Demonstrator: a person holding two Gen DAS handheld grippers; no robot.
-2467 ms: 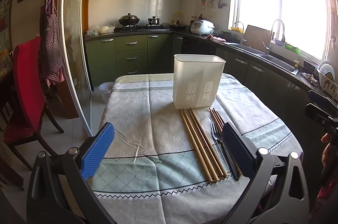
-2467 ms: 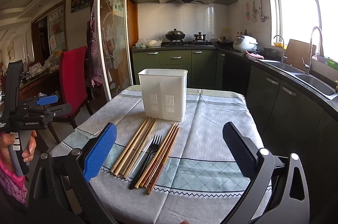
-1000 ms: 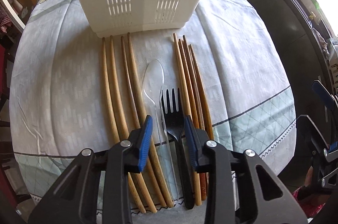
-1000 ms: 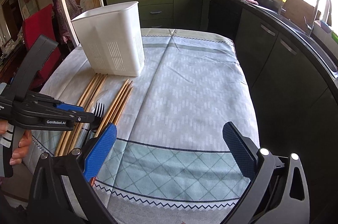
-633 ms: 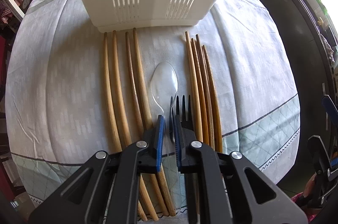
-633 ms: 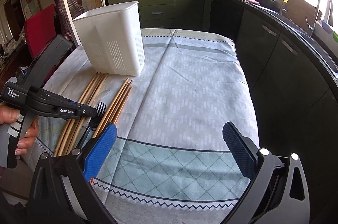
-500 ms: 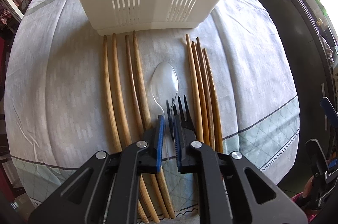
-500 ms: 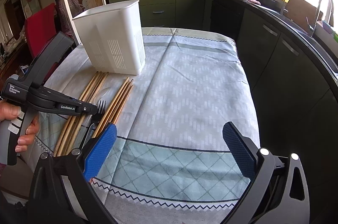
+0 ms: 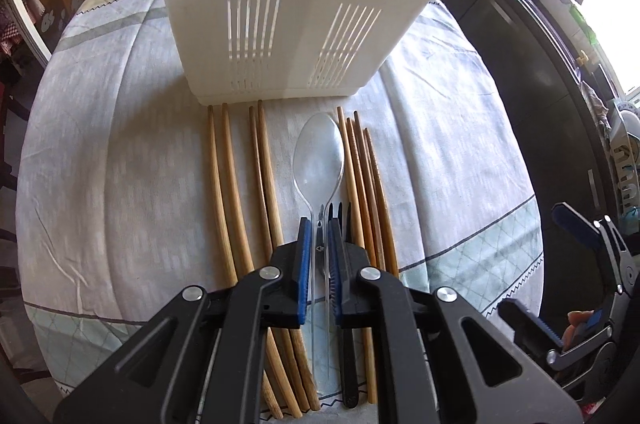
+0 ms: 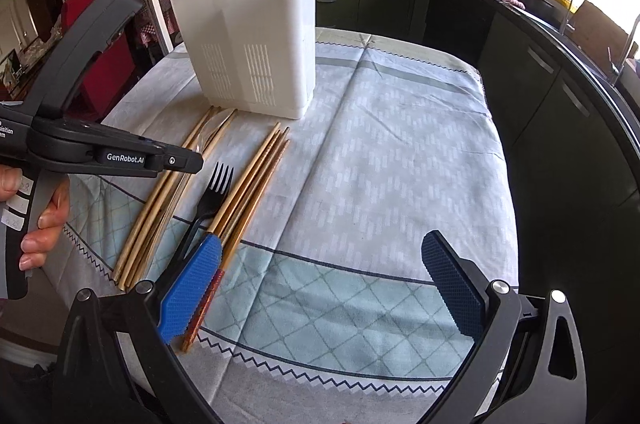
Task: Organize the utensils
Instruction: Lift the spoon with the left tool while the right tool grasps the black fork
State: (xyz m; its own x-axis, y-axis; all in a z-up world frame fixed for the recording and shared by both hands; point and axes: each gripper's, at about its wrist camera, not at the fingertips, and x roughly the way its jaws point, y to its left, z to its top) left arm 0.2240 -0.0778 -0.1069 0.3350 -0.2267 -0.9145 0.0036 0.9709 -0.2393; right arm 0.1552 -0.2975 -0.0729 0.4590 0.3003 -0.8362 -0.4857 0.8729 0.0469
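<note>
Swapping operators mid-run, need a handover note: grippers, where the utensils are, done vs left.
Left gripper: shut on the clear spoon by its handle; the spoon looks raised off the cloth.
Right gripper: open, holding nothing, hanging over the near edge of the table.
White caddy: upright at the far end; nothing visible inside from these angles.
Black fork, light chopsticks and darker chopsticks lie on the cloth in front of the caddy.
Done: spoon gripped. Left: drop the spoon in the caddy, then the fork and both chopstick sets.

Table under a pale patterned cloth (image 10: 392, 159): chopsticks (image 10: 256, 175) and black fork (image 10: 214, 191) before the white holder (image 10: 256, 55).
</note>
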